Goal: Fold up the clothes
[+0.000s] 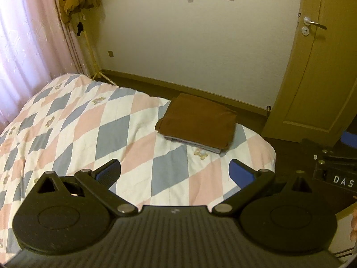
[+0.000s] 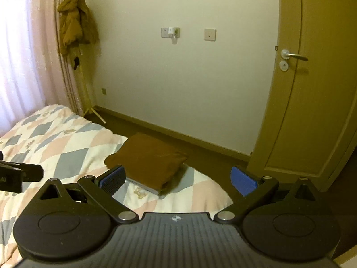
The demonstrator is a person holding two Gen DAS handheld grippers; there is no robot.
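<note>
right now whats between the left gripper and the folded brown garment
Only bare quilt lies between the open left gripper and the folded brown garment, as the left wrist view shows.

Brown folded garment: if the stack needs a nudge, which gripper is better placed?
Right, probably. The brown folded garment lies just beyond the right gripper, near its left pad. It sits farther from the left gripper. Both are open and empty.
</note>
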